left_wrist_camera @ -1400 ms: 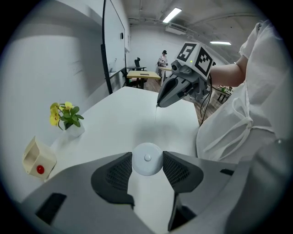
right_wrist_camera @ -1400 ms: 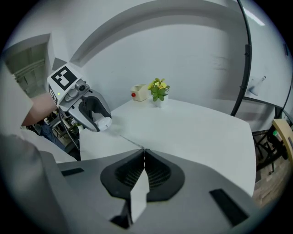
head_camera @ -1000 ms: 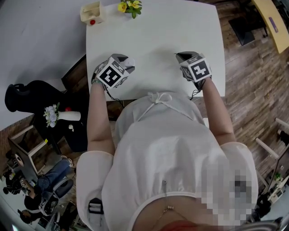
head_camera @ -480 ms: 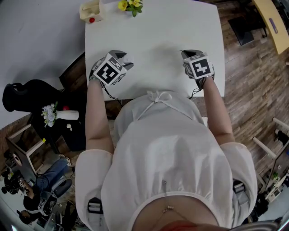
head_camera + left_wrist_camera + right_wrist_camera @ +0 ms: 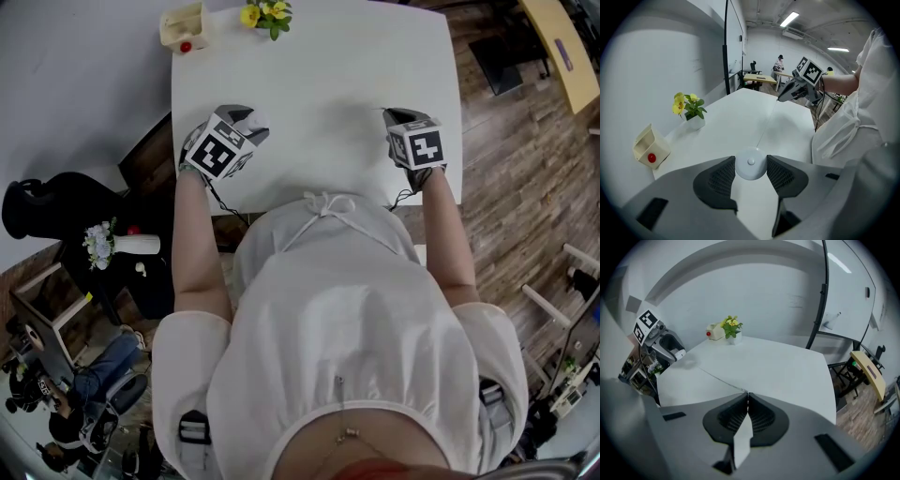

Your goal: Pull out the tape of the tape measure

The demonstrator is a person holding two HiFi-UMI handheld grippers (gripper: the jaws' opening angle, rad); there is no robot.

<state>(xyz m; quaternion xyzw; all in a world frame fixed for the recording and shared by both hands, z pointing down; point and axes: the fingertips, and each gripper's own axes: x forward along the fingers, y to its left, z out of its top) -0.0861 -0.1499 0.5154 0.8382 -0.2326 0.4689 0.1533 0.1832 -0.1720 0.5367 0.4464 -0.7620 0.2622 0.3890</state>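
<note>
Your left gripper (image 5: 247, 122), jaws partly open, squeezes the small round white tape measure (image 5: 750, 165) over the white table (image 5: 319, 56) so it cannot slip. Its thin tape (image 5: 766, 124) runs tight to your right gripper (image 5: 746, 397), pinched shut on the end for pulling

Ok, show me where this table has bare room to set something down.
Free: the middle and far right corner of the table, beyond the tape stretched between left gripper and right gripper. Crowded: far left corner, with beige box and potted flowers; near edge, with both grippers.
</note>
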